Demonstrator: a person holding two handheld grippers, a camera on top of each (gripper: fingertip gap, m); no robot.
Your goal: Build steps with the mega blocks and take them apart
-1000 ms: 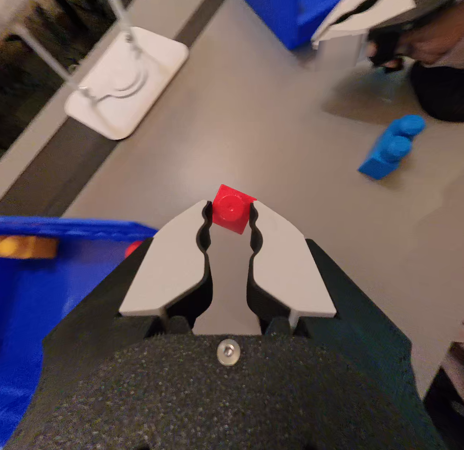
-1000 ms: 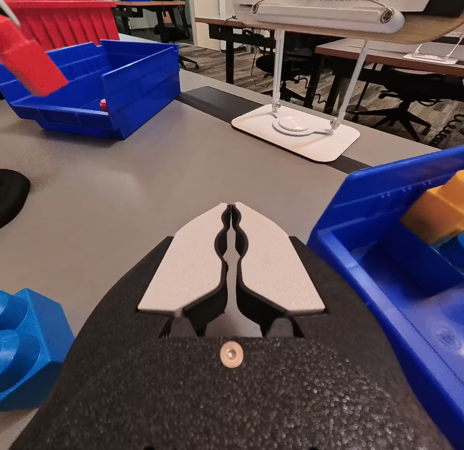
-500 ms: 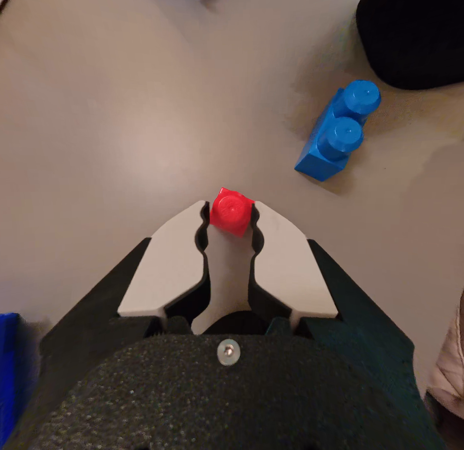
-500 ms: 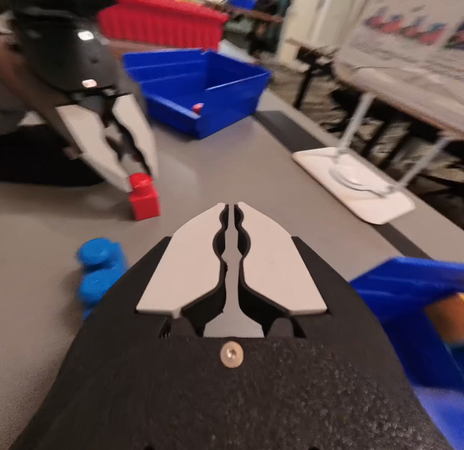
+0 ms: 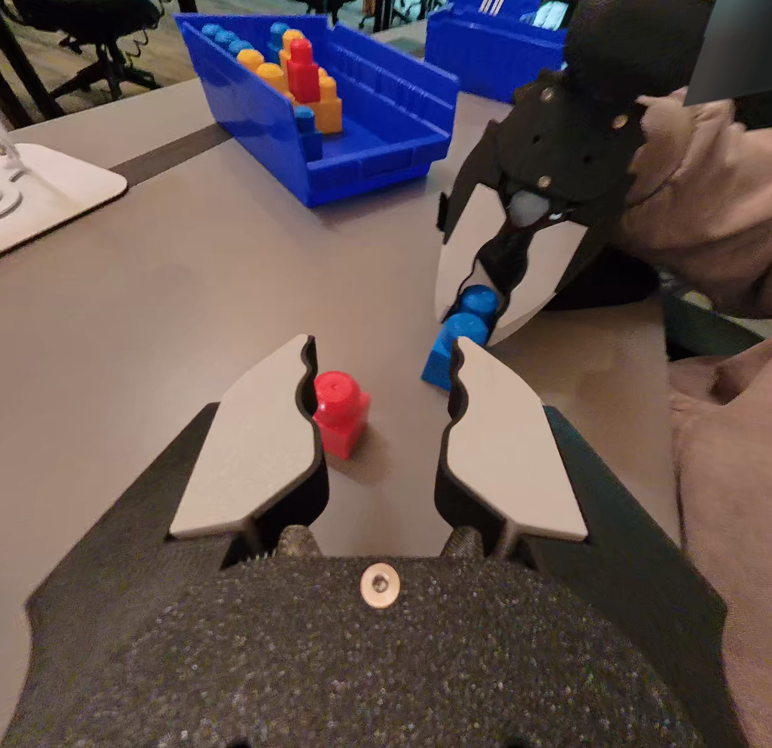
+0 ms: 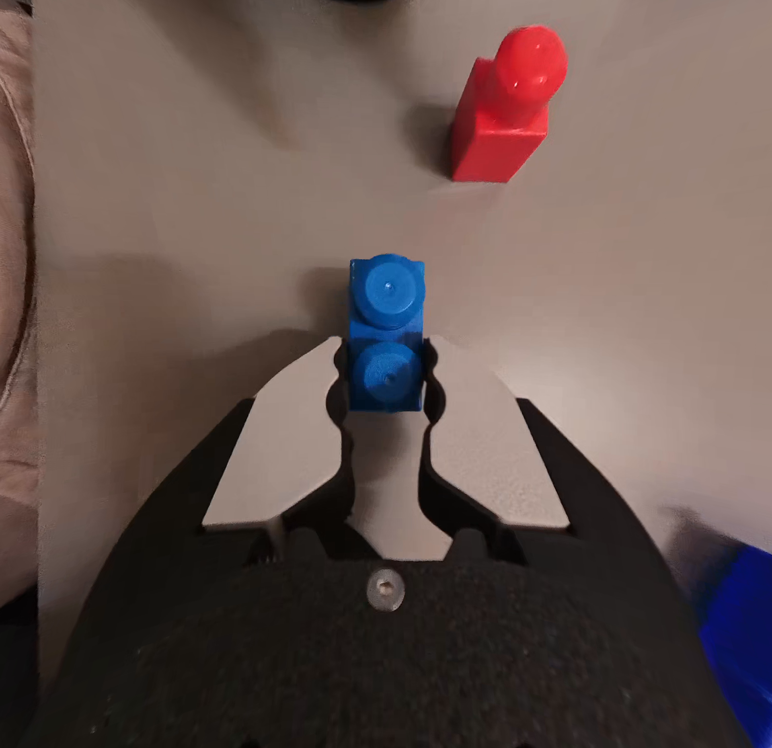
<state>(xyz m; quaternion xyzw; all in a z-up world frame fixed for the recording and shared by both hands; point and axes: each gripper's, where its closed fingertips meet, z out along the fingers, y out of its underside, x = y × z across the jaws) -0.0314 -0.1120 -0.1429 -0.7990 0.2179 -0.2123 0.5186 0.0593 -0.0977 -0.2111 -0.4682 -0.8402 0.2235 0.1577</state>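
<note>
A red single-stud block [image 5: 340,412] stands upright on the grey table between the fingers of my left gripper [image 5: 383,341], close to the left finger. That gripper is open and holds nothing. A blue two-stud block [image 6: 386,335] rests on the table to the right of the red one [image 6: 501,114]. My right gripper [image 6: 383,346] points down at it, with its fingers closed against the sides of the near half. In the left wrist view the right gripper [image 5: 480,310] straddles the blue block's [image 5: 455,343] far stud.
A blue bin [image 5: 376,151] with orange, blue and red blocks stands at the back of the table. A second blue bin [image 5: 493,55] stands behind it. A white stand base [image 5: 54,193] lies at the left. A person's sleeve [image 5: 710,210] is at the right. A blue bin corner [image 6: 743,627] is near the right gripper. Tip to tip, the grippers are about 12 centimeters apart. The white stand base [image 5: 54,193] is about equally far from each gripper, around 40 centimeters.
The left gripper put the red block on the table and opened. The right gripper, shut before, swung down over the blue block and now grips its sides.
</note>
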